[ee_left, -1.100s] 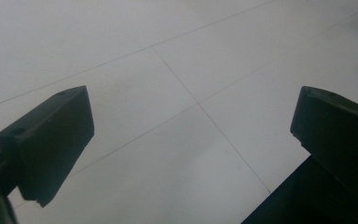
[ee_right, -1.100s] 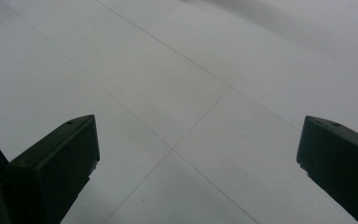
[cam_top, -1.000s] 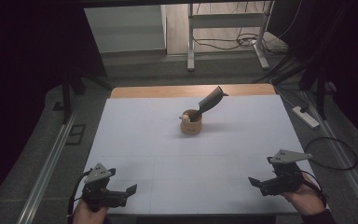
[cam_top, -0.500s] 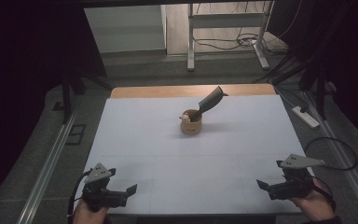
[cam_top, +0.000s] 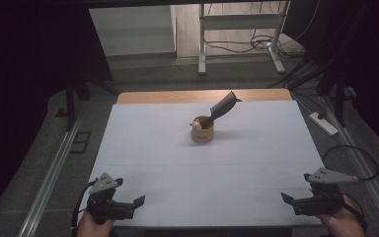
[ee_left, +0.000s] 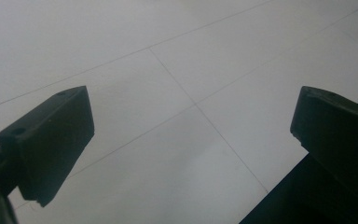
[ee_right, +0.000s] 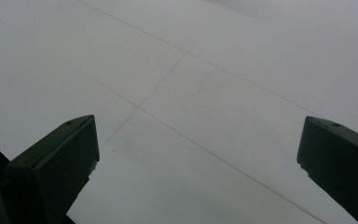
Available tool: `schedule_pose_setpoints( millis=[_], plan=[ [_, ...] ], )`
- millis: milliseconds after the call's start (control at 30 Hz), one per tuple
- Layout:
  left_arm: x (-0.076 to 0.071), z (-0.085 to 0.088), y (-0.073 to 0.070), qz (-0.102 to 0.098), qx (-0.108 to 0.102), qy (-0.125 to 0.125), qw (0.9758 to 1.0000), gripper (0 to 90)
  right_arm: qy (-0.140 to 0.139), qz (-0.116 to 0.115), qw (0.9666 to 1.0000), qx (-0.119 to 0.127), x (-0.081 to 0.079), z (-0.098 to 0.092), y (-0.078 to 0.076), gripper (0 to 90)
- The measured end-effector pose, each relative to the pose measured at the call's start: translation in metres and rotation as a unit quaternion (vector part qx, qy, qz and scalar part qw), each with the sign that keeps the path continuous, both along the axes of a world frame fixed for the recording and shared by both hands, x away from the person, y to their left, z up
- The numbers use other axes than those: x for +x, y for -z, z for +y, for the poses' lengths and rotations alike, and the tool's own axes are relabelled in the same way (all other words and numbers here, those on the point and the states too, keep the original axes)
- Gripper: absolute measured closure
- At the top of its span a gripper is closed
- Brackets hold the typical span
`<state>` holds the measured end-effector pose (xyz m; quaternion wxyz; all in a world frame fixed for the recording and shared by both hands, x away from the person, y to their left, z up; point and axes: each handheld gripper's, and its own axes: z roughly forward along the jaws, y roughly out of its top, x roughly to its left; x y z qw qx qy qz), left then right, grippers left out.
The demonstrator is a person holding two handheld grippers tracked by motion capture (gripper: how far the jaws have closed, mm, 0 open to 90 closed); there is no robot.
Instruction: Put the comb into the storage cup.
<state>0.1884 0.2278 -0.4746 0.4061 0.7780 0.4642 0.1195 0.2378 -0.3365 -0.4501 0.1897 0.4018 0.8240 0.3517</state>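
white table top (cam_top: pixel 177 158) carries one wooden cup (cam_top: pixel 202 130) at its middle, well apart from both grippers. a dark spatula-like utensil (cam_top: pixel 222 108) stands in the cup, tilted up and to the right, with a small pale item at the rim too small to identify. left gripper (cam_top: pixel 137 202) and right gripper (cam_top: pixel 285 199) sit at the near edge, one at each corner, each with jaws spread wide and nothing between them. judgement: the step in hand is the reach to the cup. to do it well, bring one gripper in low to steady the cup wall and the other onto the utensil's handle, since the tilted tool could tip the cup. the high view gives cup position and gripper spacing; the left gripper view confirms the left jaw gap over bare table seams (ee_left: pixel 196 105), and the right gripper view does likewise for the right.
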Motion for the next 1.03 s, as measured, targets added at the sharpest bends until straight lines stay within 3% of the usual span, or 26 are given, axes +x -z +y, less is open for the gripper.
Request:
schedule_pose_setpoints(
  millis=[367, 1033],
  plan=[
    [-0.001, 0.0, 0.0, -0.002, -0.005, 0.008, 1.0, 0.2, 0.028, 0.003, 0.9996, 0.004, -0.01, -0.013, 0.001, 0.0],
    [-0.001, 0.001, 0.0, -0.008, -0.009, 0.016, 0.9998, 0.2, 0.058, 0.011, 0.9976, -0.037, -0.024, -0.023, 0.004, 0.0]
  ],
)
